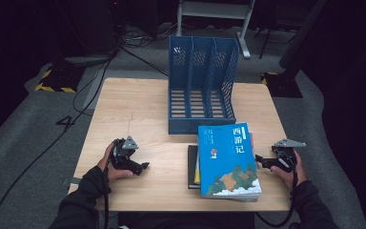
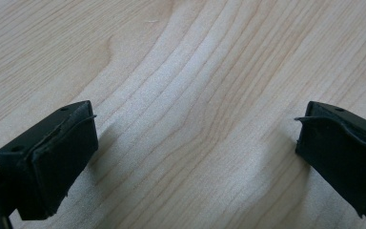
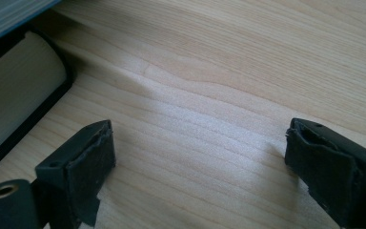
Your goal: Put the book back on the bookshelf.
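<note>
both tools gape empty: left tool (image 1: 143,166), right tool (image 1: 259,161).

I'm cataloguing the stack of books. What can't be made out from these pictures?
- Black book, high view: mostly covered by the blue book; title hidden.
- Yellow layer between them, high view: just a sliver.
- Blue book's small print: too small.
- Right gripper view: page edges cut off by the frame.

Dim surroundings, lit tabletop (image 1: 138,109) (soft shadows), close views blurry.
</note>
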`<state>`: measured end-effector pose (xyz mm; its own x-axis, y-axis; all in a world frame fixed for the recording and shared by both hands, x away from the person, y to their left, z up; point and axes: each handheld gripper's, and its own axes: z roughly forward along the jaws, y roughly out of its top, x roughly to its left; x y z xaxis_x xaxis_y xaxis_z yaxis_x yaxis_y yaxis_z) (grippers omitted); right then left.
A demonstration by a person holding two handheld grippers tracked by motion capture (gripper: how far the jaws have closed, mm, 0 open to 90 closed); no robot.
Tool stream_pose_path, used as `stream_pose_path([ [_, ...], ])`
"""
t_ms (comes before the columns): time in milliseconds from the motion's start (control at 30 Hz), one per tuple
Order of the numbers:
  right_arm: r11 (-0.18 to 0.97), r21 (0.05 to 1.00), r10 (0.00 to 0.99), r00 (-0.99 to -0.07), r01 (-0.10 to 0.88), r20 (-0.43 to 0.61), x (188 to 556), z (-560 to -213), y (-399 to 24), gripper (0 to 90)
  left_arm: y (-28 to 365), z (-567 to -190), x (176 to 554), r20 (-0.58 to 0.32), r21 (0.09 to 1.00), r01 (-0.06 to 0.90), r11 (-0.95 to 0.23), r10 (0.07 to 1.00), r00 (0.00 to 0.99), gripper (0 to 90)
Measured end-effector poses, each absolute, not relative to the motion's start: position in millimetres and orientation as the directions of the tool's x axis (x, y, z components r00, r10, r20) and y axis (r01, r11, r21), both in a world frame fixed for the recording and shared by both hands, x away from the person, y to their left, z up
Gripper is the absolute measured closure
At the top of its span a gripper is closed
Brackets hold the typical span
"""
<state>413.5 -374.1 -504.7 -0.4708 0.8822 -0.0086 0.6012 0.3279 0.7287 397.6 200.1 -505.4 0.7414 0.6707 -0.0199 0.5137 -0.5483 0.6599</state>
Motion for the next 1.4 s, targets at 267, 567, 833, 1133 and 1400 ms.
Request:
stream_pose_path([
  [267, 0.342, 0.723, 0.875, -0.485, 0.600, -0.011, 416.0, -503.9, -373.5, 9.9, 199.5, -505.3, 398.9, -0.014, 0.660, 0.504, -0.556, 0.662, 0.749, 0.1],
  [567, 0.340, 0.706, 0.855, -0.516, 0.621, 0.042, 413.6, -492.5, -383.2, 18.6, 195.7, -503.8, 397.4, -0.013, 0.647, 0.510, -0.567, 0.660, 0.751, 0.4],
  [833, 0.360, 0.750, 0.778, -0.622, 0.555, 0.087, 396.9, -456.1, -379.0, 23.6, 186.9, -501.0, 393.0, -0.019, 0.645, 0.496, -0.581, 0.637, 0.771, 8.1],
  [1133, 0.390, 0.768, 0.720, -0.688, 0.508, 0.089, 377.7, -422.3, -371.5, 25.2, 175.6, -498.2, 391.0, -0.019, 0.647, 0.475, -0.596, 0.611, 0.792, 18.8],
  [1400, 0.444, 0.756, 0.637, -0.763, 0.481, 0.111, 366.7, -397.7, -354.5, 25.7, 149.5, -486.8, 391.1, -0.011, 0.677, 0.424, -0.601, 0.568, 0.823, 22.5],
])
